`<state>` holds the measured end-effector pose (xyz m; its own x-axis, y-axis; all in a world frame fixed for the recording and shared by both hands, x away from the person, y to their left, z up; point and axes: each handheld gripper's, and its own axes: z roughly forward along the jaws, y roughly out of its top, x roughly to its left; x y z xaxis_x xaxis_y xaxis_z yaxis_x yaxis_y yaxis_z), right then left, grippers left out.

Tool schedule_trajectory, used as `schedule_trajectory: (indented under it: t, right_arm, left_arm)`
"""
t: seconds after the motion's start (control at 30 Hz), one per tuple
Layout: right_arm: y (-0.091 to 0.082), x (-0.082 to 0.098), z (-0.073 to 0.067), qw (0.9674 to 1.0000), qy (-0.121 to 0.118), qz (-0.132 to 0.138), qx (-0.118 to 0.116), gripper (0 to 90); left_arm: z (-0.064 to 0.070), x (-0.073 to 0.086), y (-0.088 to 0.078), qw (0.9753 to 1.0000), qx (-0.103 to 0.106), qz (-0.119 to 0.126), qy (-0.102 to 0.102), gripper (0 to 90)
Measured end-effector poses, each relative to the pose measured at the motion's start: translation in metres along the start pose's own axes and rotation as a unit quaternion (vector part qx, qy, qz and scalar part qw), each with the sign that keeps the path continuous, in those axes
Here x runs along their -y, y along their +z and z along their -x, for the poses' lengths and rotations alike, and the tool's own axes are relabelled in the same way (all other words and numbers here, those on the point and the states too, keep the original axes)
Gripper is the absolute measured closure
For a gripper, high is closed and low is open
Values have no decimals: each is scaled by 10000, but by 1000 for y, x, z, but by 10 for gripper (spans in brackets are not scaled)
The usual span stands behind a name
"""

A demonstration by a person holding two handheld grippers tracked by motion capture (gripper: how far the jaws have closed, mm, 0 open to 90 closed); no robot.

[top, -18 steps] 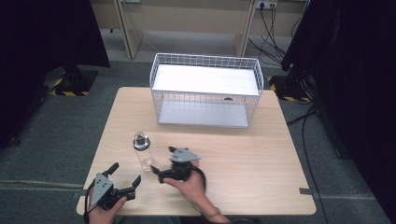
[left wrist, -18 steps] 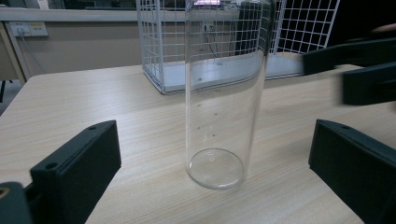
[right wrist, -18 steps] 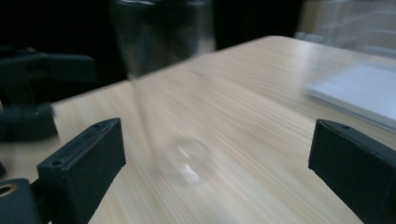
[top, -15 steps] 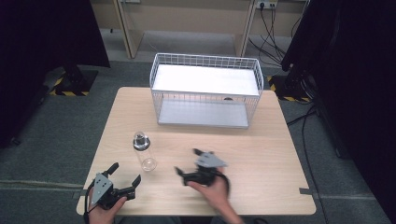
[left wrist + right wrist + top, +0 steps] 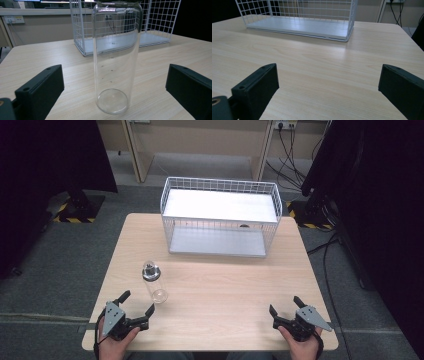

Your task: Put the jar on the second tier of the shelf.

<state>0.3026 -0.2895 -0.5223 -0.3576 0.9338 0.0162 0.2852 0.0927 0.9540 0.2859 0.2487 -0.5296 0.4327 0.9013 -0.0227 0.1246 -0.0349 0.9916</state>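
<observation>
A clear glass bottle (image 5: 154,281) with a dark cap stands upright on the front left part of the wooden table (image 5: 225,280). My left gripper (image 5: 138,300) rests just in front of it at the table's front left, open. In the left gripper view the bottle (image 5: 115,62) stands ahead between the two wide-apart jaws of the left gripper (image 5: 113,75), and neither touches it. My right gripper (image 5: 284,304) sits at the front right corner, open, with nothing between its fingers. Bare tabletop lies between the spread jaws of the right gripper (image 5: 328,72).
A white wire basket (image 5: 220,182) with a flat white floor stands at the back middle of the table; it also appears as the basket (image 5: 155,22) behind the bottle and the basket (image 5: 299,27) ahead of the right gripper. Dark stands and cables surround the table.
My right gripper has moved from the table's middle, next to the bottle, over to the front right corner. The left gripper and the bottle have stayed where they were.
</observation>
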Motion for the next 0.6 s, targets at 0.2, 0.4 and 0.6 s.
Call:
schedule_trajectory:
  t: [0.2,0.4,0.6]
  right_arm:
    - [-2,0,5,9999,50,78,85,31]
    - [-1,2,7,9999,55,64,107,32]
    - [-1,2,8,9999,75,72,111,32]
  left_arm:
    - [2,-7,10,9999,60,17,119,37]
    - [-1,-13,26,9998,109,-35,162,47]
    - [-3,-11,38,9997,131,-143,178,63]
